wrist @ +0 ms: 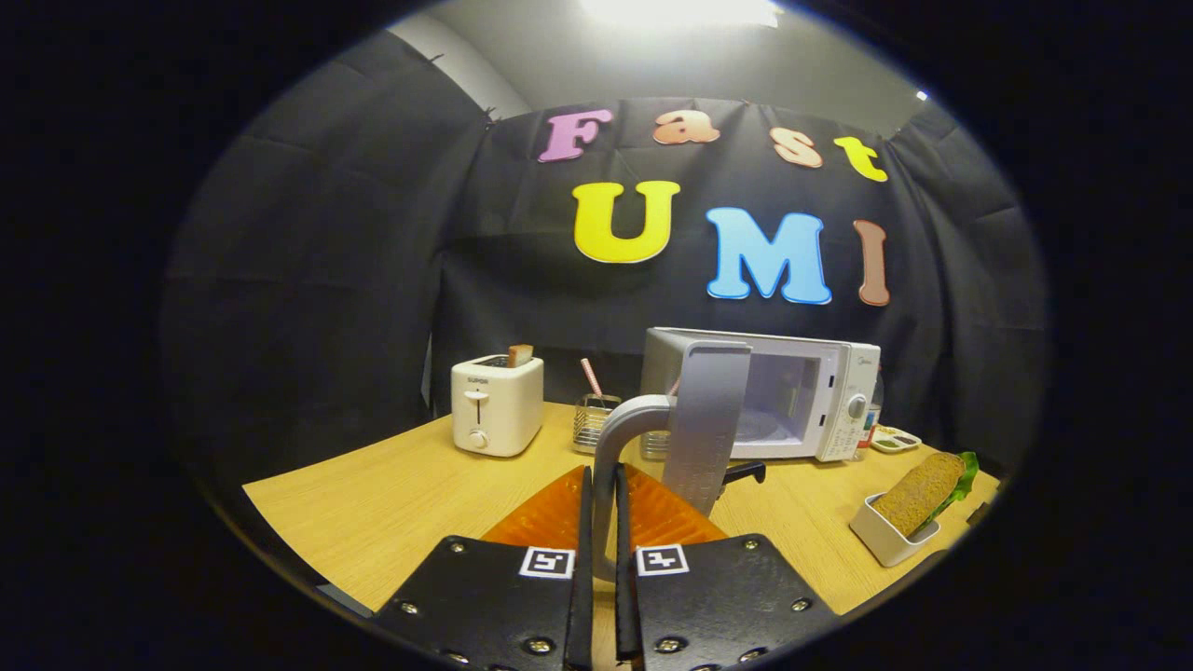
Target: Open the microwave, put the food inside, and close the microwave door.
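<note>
**Door swung open, handle in the fingers**

Containers first. A small white tray [884, 538] sits on the wooden table [373, 503], off to the right of the fingers and well short of the microwave. In it leans a sandwich [923, 489] of brown seeded bread, a green leaf showing along its far edge; the sandwich overhangs the tray at its upper end. Behind the fingers, by the microwave's left side, a wire basket [594, 421] holds a pink striped straw [592, 377]. A white toaster [496, 403] stands left of that, a slice of toast [520, 354] poking from one slot. Beside the microwave's right side lies a small flat dish [895, 440] with dark and pale bits in it; contents too small to tell.

Microwave [820, 401]: white body, dial and control panel on its right, cavity lit and pale inside. Its door [708, 419] stands swung out toward the camera, seen nearly edge-on, grey.

Gripper [603, 494]: fingers drawn close together, clenched on the curved grey door handle [623, 424], which runs down between them.
</note>
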A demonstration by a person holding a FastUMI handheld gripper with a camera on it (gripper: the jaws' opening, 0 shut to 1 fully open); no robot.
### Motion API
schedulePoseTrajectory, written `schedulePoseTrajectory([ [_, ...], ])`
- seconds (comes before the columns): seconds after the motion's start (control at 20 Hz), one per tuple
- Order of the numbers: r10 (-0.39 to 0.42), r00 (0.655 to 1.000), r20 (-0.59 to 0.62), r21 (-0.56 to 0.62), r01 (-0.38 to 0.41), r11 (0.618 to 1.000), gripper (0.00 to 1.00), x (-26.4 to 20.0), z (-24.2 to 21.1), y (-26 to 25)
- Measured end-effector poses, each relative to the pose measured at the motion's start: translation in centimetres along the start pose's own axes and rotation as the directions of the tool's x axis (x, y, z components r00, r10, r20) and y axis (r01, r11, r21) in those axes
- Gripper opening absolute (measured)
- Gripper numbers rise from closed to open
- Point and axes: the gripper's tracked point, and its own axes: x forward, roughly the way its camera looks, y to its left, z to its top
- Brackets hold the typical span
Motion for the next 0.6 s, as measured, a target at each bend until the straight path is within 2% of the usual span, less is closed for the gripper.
schedulePoseTrajectory([
  [0.1, 0.058, 0.998, 0.031, -0.025, -0.057, 0.998, 0.09, -1.0, 0.6, 0.4],
  [0.2, 0.16, 0.986, 0.043, -0.027, -0.158, 0.987, 0.12, -2.1, 1.1, 1.4],
  [0.3, 0.212, 0.975, 0.061, -0.027, -0.211, 0.977, 0.34, -3.4, 1.7, 0.6],
  [0.35, 0.217, 0.973, 0.074, -0.043, -0.214, 0.976, 0.33, -4.0, 1.9, -0.5],
  [0.45, 0.186, 0.977, 0.105, -0.076, -0.179, 0.981, 0.4, -4.9, 2.1, -3.6],
  [0.5, 0.165, 0.98, 0.11, -0.081, -0.157, 0.984, 0.5, -5.2, 2.0, -5.4],
  [0.6, 0.128, 0.986, 0.105, -0.071, -0.121, 0.99, 0.61, -5.5, 1.3, -8.9],
])
